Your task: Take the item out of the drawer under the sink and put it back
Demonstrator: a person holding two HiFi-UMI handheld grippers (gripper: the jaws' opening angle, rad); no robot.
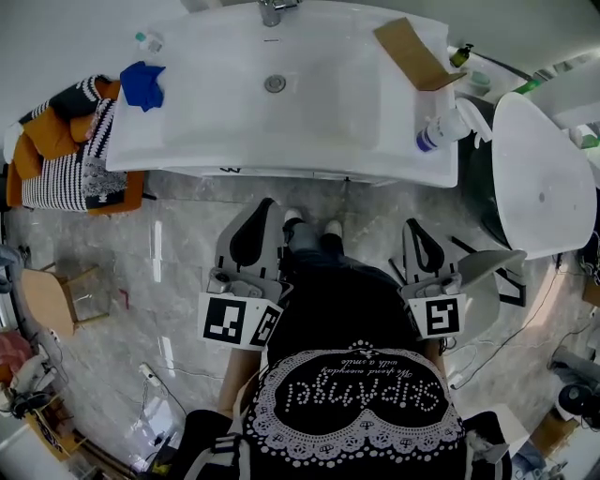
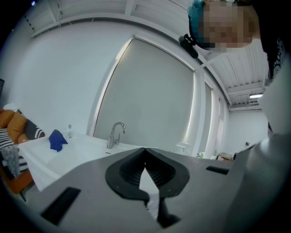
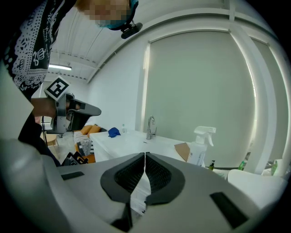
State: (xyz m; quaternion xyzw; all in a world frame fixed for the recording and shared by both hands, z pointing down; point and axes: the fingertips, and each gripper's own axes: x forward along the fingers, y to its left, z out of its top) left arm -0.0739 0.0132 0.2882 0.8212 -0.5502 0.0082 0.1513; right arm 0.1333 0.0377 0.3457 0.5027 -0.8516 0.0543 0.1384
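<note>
Fingers [image 2: 132,170] of left gripper [image 2: 145,152] closed tip to tip with nothing between, same on right gripper [image 3: 144,155], both held level on near side of sink [image 1: 187,141], apart from it. Drawer front [image 1: 281,172] just under sink's near rim, not pulled out, item not visible in any view. On sink: spray bottle [image 1: 448,127] lying at near right corner, blue cloth [image 1: 142,82] at left edge, cardboard piece [image 1: 412,54] at far right, faucet [image 1: 272,11] at far middle.
</note>
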